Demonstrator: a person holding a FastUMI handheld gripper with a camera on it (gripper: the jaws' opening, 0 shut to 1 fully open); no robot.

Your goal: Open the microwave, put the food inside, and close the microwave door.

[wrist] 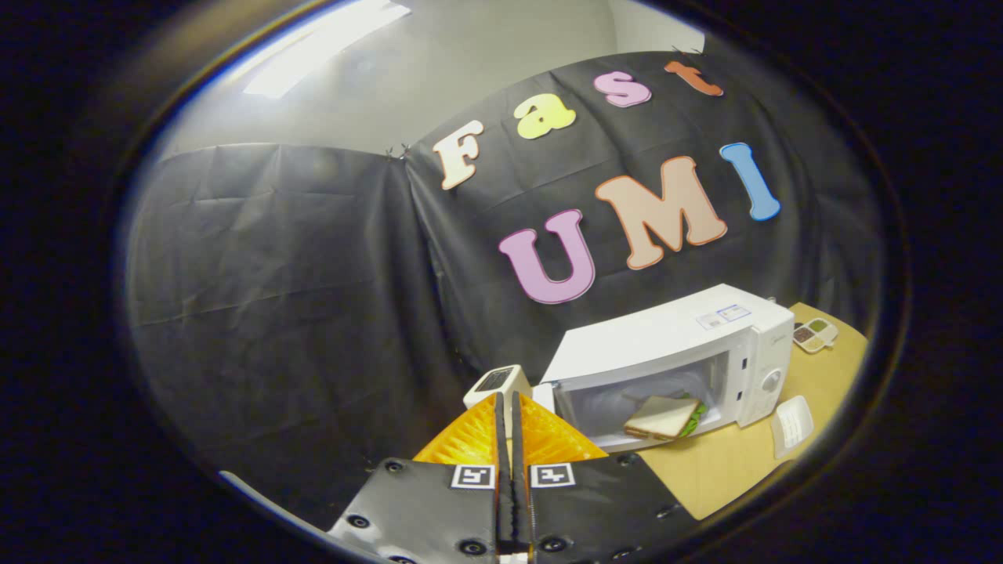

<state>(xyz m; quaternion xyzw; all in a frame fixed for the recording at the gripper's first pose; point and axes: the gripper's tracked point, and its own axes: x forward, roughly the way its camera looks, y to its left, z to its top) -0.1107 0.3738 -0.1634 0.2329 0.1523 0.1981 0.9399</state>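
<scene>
A white microwave (674,337) stands on the wooden table (729,470), off to the right beyond my fingers. Its cavity is open, and a sandwich (662,417) with green leaves lies inside near the front lip. The open door (500,381) swings out to the left and is seen edge-on, just past my fingertips. My gripper (507,401) is shut with nothing between the fingers, its tips right at the door's outer edge. Whether they touch the door I cannot tell.
A small white flat object (791,423) lies on the table in front of the microwave's control panel. A little divided dish (815,335) with food sits behind it, to the microwave's right. Black cloth walls close off the booth behind and to the left.
</scene>
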